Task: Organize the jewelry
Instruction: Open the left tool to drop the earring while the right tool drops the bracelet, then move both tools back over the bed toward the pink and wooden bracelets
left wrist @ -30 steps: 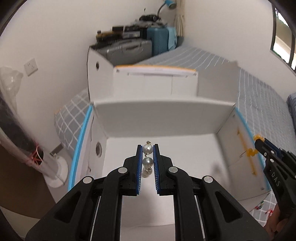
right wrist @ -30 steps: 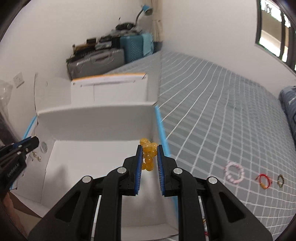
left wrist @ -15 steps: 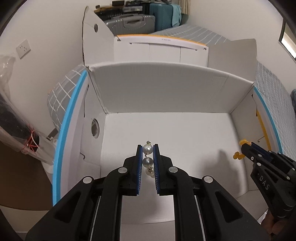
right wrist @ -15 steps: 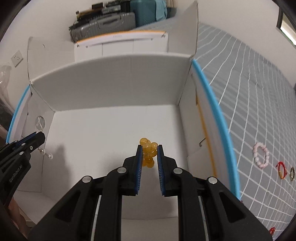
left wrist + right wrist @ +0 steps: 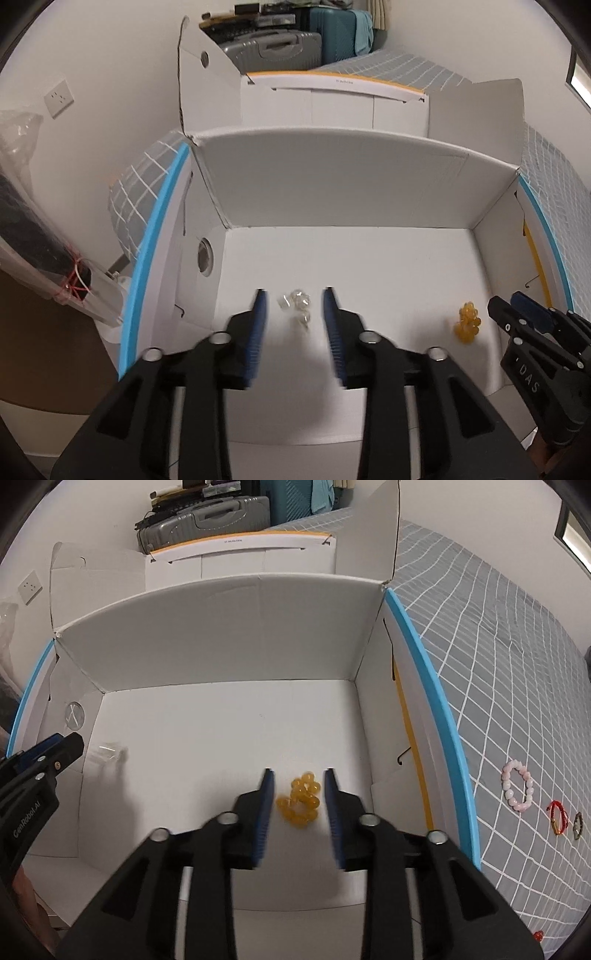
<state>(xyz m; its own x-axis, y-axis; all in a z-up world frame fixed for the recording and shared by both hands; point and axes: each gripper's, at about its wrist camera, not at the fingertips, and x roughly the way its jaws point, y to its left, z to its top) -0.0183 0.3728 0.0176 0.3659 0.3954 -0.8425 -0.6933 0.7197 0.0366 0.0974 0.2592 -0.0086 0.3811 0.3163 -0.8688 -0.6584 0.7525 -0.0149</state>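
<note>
Pearl beads (image 5: 295,306), blurred into a pale heap, lie on the white floor of the cardboard box (image 5: 354,192) directly between the blue pads of the left gripper (image 5: 295,325), touched by neither pad. Its jaws are opening, with the pearls loose in the gap. In the right wrist view the same piece shows only as a faint smear (image 5: 105,751) just ahead of the left gripper's tip.

Amber beads (image 5: 301,803) sit in a small cluster on the box floor between the pads of the right gripper (image 5: 299,808), clear of both. These jaws are opening too. From the left wrist view the amber cluster (image 5: 468,321) lies just in front of the right gripper's tip (image 5: 517,314).

Outside the box, off to the right gripper's right, the grey checked bedspread (image 5: 498,657) carries a pink bead bracelet (image 5: 517,790), then a red cord bracelet (image 5: 557,818) and a dark ring-shaped piece (image 5: 577,825) just beside it. Grey and teal suitcases (image 5: 288,44) stand against the wall beyond the box.
</note>
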